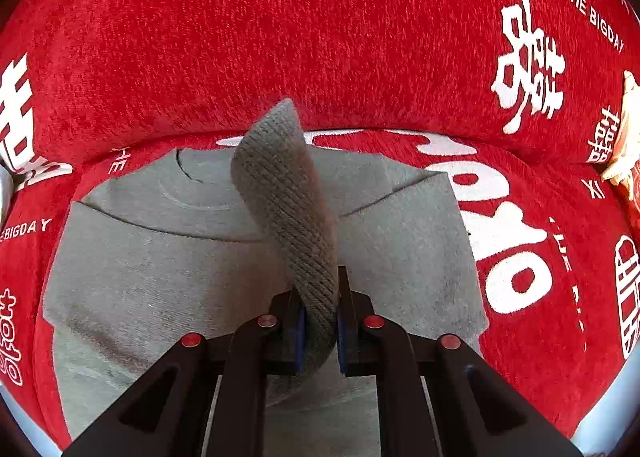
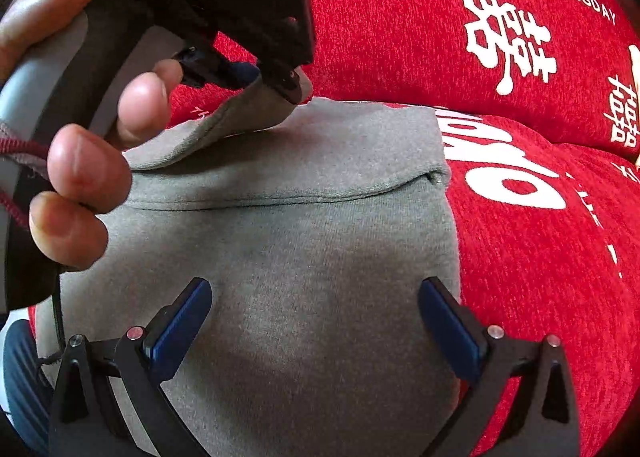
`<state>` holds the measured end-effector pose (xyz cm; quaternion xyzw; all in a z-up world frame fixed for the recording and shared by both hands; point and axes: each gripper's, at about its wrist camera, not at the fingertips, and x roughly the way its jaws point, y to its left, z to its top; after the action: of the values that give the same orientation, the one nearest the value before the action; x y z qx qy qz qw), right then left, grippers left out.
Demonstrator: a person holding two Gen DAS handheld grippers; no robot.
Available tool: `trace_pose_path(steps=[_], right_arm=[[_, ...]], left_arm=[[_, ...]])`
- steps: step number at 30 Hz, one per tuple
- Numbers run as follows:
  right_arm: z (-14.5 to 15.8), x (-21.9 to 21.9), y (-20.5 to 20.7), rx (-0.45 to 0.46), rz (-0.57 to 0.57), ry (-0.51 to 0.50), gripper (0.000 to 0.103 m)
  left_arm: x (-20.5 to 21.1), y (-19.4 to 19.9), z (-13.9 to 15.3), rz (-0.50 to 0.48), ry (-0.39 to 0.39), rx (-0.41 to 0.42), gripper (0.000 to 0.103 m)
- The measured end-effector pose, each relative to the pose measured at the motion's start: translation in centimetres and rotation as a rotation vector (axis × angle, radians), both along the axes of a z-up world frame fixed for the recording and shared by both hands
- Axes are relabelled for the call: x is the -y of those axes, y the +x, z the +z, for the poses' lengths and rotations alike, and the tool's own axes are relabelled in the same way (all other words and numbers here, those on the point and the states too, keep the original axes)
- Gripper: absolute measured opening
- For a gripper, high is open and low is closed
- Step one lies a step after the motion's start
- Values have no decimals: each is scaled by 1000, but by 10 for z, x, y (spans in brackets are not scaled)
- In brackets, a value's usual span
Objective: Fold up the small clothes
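A small grey sweatshirt (image 1: 168,257) lies flat on a red sofa seat, its right sleeve folded across the chest. My left gripper (image 1: 320,321) is shut on the ribbed grey cuff (image 1: 284,185) of the other sleeve and holds it lifted above the body. In the right wrist view the sweatshirt (image 2: 304,265) fills the middle, and the left gripper (image 2: 256,77) shows at the upper left with the cuff (image 2: 244,113) pinched in it. My right gripper (image 2: 316,321) is open and empty, low over the sweatshirt's body.
The red sofa cover (image 1: 280,37) has white lettering; its backrest rises just behind the garment. A cream and orange object (image 1: 628,145) sits at the right edge. The hand (image 2: 88,173) on the left gripper is close to my right gripper.
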<state>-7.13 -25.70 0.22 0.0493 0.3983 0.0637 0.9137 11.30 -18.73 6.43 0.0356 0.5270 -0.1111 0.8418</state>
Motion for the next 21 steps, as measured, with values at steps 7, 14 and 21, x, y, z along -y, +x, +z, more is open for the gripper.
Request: trace_pose_path(steps=[7,14,21], right_arm=[[-2,0,1,3,4,1,103],[-3,1,0,10,9,5,103],[-2,1,2,13,11,4,103]], left_arm=[[5,1,-8,-4,7,-10,12],[8,3,-12,-8,6,-19,12],[16,1,-18,-27,12,-25,12]])
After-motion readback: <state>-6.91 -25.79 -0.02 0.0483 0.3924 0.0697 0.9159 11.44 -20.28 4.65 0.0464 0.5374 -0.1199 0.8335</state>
